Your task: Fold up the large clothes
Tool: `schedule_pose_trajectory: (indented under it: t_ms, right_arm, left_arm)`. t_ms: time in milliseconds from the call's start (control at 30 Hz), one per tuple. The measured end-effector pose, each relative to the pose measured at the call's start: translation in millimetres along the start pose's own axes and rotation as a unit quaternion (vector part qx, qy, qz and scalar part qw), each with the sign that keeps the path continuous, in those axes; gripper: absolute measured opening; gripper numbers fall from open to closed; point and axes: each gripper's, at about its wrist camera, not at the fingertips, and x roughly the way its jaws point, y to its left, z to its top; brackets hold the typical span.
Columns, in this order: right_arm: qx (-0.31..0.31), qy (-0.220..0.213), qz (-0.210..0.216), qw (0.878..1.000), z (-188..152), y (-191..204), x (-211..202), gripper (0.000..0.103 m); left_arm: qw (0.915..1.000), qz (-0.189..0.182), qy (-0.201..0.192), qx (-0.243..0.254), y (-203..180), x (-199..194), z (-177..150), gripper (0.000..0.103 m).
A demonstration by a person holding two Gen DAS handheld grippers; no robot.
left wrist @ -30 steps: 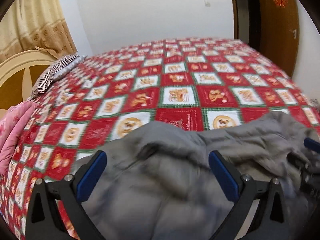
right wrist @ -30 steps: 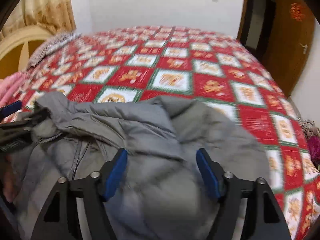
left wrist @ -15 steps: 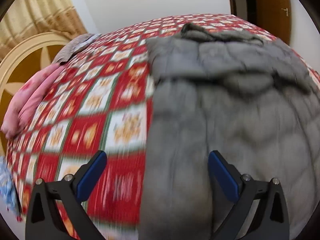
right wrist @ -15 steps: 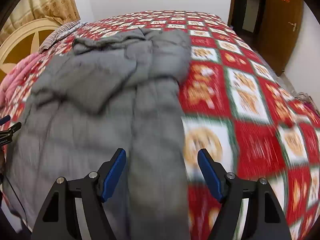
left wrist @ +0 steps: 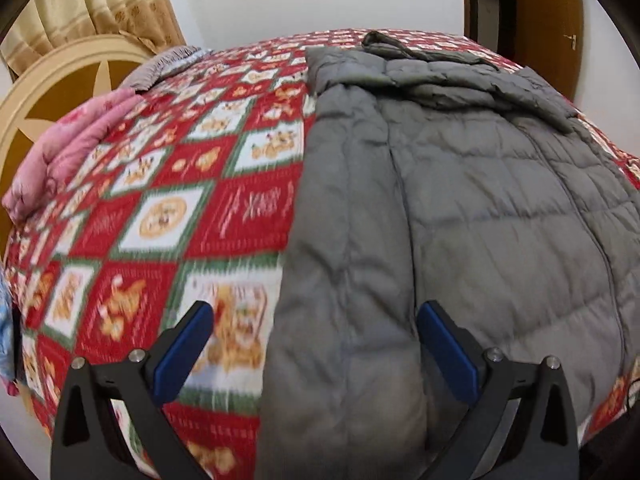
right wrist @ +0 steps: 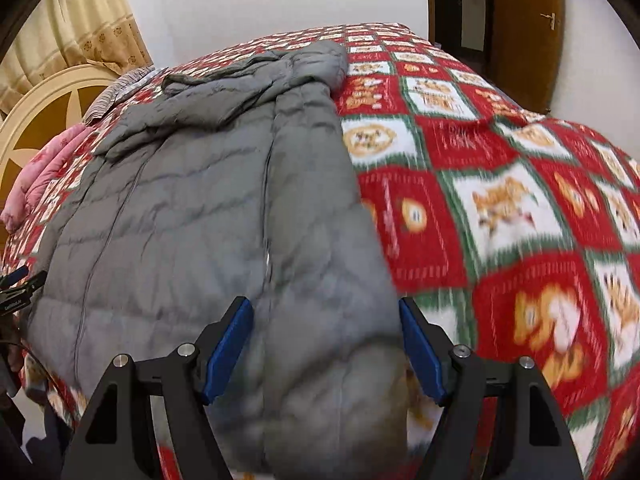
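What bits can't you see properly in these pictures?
- Grey coat: its bottom hem, cut off by the lower edge in both wrist views.
- Bedspread: its bear pictures, smeared by motion blur in both.
- Left gripper: only a tip shows at the right wrist view's edge.

My left gripper [left wrist: 314, 350] is a black frame of triangular cut-out arms, each finger faced with a blue pad [left wrist: 448, 350] and pinned with round silver screws. My right gripper [right wrist: 324, 350] is built the same: black angular arms, blue pads [right wrist: 228, 350], silver screw heads at the knuckles. At nine o'clock in my right wrist view, the other gripper's black body carries small white lettering I cannot read.
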Motion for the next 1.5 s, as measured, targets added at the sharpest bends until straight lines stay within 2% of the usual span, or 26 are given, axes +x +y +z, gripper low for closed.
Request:
schedule_pose_trajectory:
  t_ms: [100, 167, 233, 267, 300, 333, 367, 400, 433, 500, 567, 767, 867, 1033, 1067, 1133, 1200, 1267, 1400, 1500]
  right_arm:
    - [-0.004, -0.009, 0.003, 1.000, -17.4, 0.8, -7.8, 0.074]
    - [-0.001, -0.012, 0.007, 1.000, -25.1, 0.2, -11.3, 0.073]
    - [0.002, -0.019, 0.011, 1.000, -31.9, -0.9, -14.3, 0.068]
    - [0.003, -0.021, 0.013, 1.000, -33.0, -1.0, -15.2, 0.062]
    - [0.006, -0.022, 0.020, 1.000, -34.7, -0.9, -16.1, 0.051]
    - [0.007, -0.022, 0.029, 0.999, -35.7, -0.6, -16.7, 0.047]
    - [0.008, -0.022, 0.035, 0.999, -36.2, 0.9, -17.5, 0.036]
    - [0.008, -0.022, 0.048, 0.999, -37.1, 1.9, -18.6, 0.026]
    - [0.009, -0.022, 0.053, 0.998, -36.8, 3.0, -19.4, 0.022]
    - [0.009, -0.027, 0.062, 0.998, -38.7, 6.4, -25.6, 0.013]
    - [0.006, -0.038, 0.067, 0.997, -39.5, 8.9, -35.1, 0.011]
    - [-0.004, -0.081, 0.086, 0.993, -39.2, 12.4, -84.1, 0.009]
    - [-0.016, -0.123, 0.095, 0.988, -36.4, 15.0, -130.3, 0.009]
    - [-0.019, -0.214, 0.116, 0.970, -23.0, 14.2, -214.2, 0.008]
    - [-0.017, -0.233, 0.124, 0.964, -20.3, 13.8, -230.2, 0.008]
    - [-0.017, -0.264, 0.132, 0.955, -15.1, 13.5, -252.2, 0.008]
    - [-0.013, -0.276, 0.128, 0.952, -3.1, 12.8, -256.7, 0.008]
    - [-0.009, -0.275, 0.126, 0.953, 13.3, 11.0, -244.2, 0.008]
    - [0.011, -0.249, 0.100, 0.963, 61.5, 2.3, -179.6, 0.008]
    - [0.023, -0.229, 0.085, 0.970, 96.5, -1.1, -131.6, 0.008]
  left_arm:
    - [0.9999, 0.008, -0.014, -0.006, 6.6, -8.4, -12.7, 0.103]
    - [0.9997, -0.003, -0.012, -0.019, 10.8, -9.7, -18.2, 0.103]
    - [0.9991, -0.022, -0.003, -0.037, 13.7, -6.0, -20.2, 0.103]
    - [0.9986, -0.032, -0.001, -0.042, 13.9, -4.9, -20.4, 0.101]
    - [0.9980, -0.045, 0.002, -0.045, 13.3, -3.5, -20.6, 0.093]
    - [0.9975, -0.055, 0.003, -0.045, 11.7, -3.9, -21.7, 0.089]
    - [0.9975, -0.060, -0.004, -0.038, 8.6, -5.4, -23.2, 0.082]
    - [0.9972, -0.068, -0.009, -0.028, 4.8, -7.4, -24.6, 0.066]
    - [0.9969, -0.075, -0.011, -0.019, 1.4, -9.5, -25.9, 0.059]
    - [0.9950, -0.098, -0.018, -0.005, -4.9, -17.0, -27.2, 0.020]
    - [0.9957, -0.084, -0.038, 0.001, -6.4, -28.5, -26.8, 0.015]
    - [0.9894, -0.094, -0.110, 0.011, 6.7, -86.0, -23.0, 0.010]
    - [0.9773, -0.116, -0.177, 0.009, 19.5, -142.5, -18.3, 0.010]
    - [0.9593, -0.146, -0.241, -0.016, 40.5, -206.5, -0.6, 0.010]
    - [0.9535, -0.154, -0.258, -0.023, 45.6, -221.0, 4.1, 0.010]
    - [0.9500, -0.154, -0.271, -0.021, 47.2, -230.6, 15.4, 0.010]
    - [0.9506, -0.147, -0.273, -0.015, 43.9, -222.3, 31.6, 0.011]
    - [0.9559, -0.137, -0.260, -0.010, 37.9, -197.7, 50.9, 0.011]
    - [0.9733, -0.106, -0.203, -0.001, 24.7, -122.0, 94.9, 0.011]
    - [0.9813, -0.089, -0.171, -0.002, 18.5, -70.3, 121.9, 0.011]
